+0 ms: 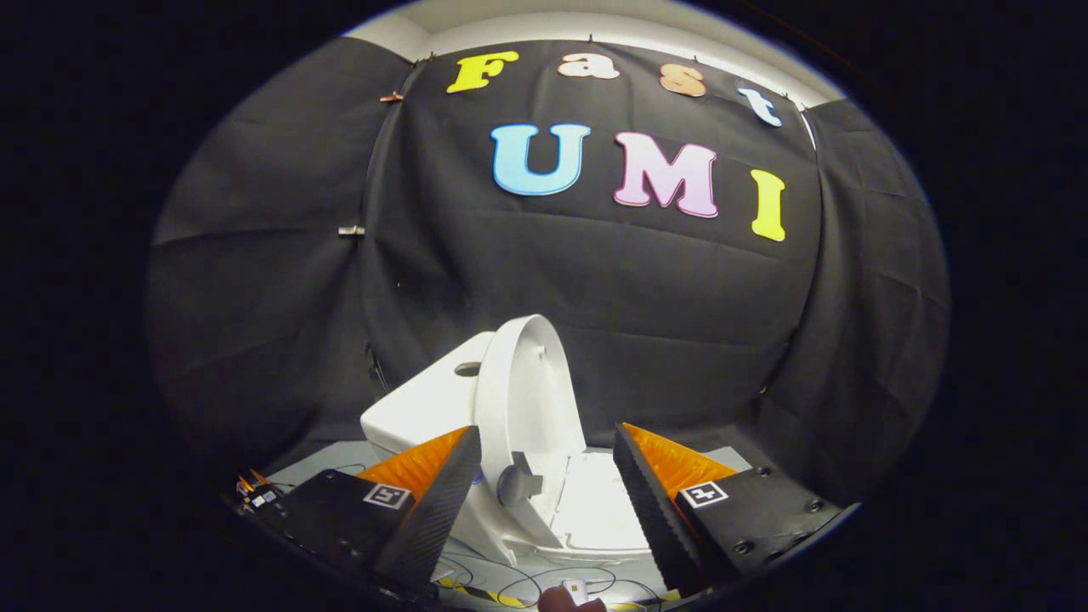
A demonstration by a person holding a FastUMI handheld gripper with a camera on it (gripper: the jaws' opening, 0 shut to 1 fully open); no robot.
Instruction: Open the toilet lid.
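White plastic toilet lid (pixel 529 382) upright against the white tank (pixel 425 399), beyond and between the fingers; seemingly fully open, little left. Tool (pixel 548 476) spread, gripping nothing.

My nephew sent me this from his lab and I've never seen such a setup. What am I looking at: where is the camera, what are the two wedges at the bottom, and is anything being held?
There is no robot arm here: a person carries a hand-held two-finger gripper, and a wide fisheye camera riding on it looks forward along the fingers. The two wedges are those fingers. They stand apart, so the gripper is open and holds nothing.

Just ahead of them, partly between them, is a small white glossy toilet standing before a black cloth wall. Its white oval lid is raised upright, leaning back toward the tank, so the seat lies uncovered. Thin dark cables trail on the pale floor nearest the camera.
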